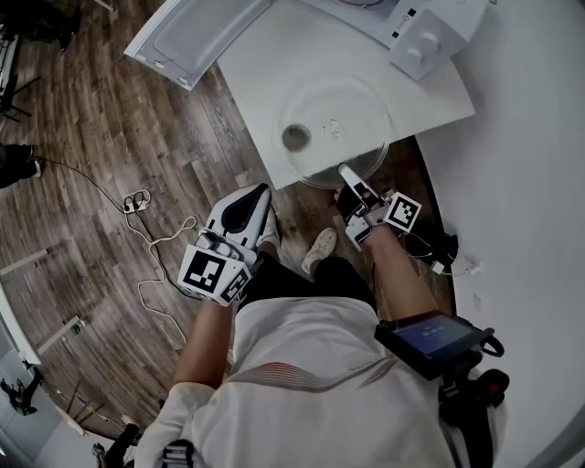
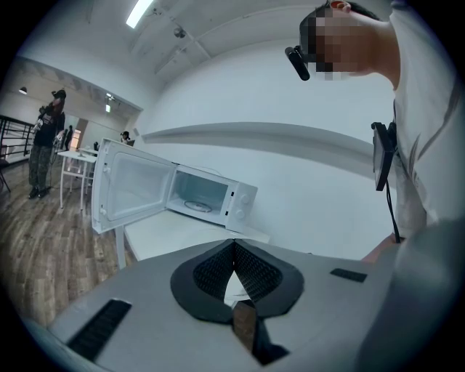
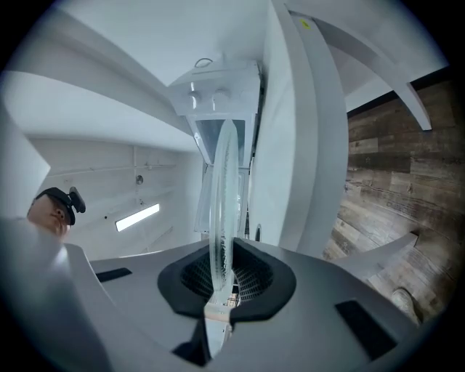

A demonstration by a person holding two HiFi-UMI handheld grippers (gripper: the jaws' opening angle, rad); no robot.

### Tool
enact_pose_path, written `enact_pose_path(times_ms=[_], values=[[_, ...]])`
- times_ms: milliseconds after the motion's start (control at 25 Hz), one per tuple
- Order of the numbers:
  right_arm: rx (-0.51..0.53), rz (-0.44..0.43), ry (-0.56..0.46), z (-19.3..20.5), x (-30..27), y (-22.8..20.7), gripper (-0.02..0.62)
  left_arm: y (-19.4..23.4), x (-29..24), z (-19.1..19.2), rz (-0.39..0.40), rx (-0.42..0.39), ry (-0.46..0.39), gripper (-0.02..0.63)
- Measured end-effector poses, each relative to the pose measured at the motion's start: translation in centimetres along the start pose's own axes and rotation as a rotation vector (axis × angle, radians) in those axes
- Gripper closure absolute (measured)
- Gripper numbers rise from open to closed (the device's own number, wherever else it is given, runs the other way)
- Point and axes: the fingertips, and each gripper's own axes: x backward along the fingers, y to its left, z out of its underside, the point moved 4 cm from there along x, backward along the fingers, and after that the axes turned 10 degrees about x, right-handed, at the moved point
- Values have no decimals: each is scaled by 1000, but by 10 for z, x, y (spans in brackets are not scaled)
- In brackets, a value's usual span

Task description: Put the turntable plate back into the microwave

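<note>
The turntable plate lies flat at the front edge of the white desk, its near rim overhanging the edge. The right claw is clamped on that rim. In the right gripper view the glass runs edge-on between the two pads of this claw, and both pads press on it. The left claw hangs over the wooden floor, just off the desk's front edge and apart from the plate. In the left gripper view its jaws are together with nothing between them. There is one plate, one microwave with two knobs on its panel, and two claws. The microwave stands at the back of the desk, beyond the plate, with its door swung wide. In the left gripper view the cavity is open, and a ring-shaped thing lies on its floor. A white cable trails over the floor to the left of the person's shoes.
</note>
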Motion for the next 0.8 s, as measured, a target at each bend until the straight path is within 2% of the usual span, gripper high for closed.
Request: enact_pose_path(times_ms=[240,440,800], values=[[41,21,-55,-5,-6,43,568,16,8,-21,12,-6,-26,595],[76,36,-95,-10,-16,72,568,32,6,-43,49,-27,-44,595],[67,58,-199,-3,-52,118,568,64,10,-94,144,-84,-70,595]])
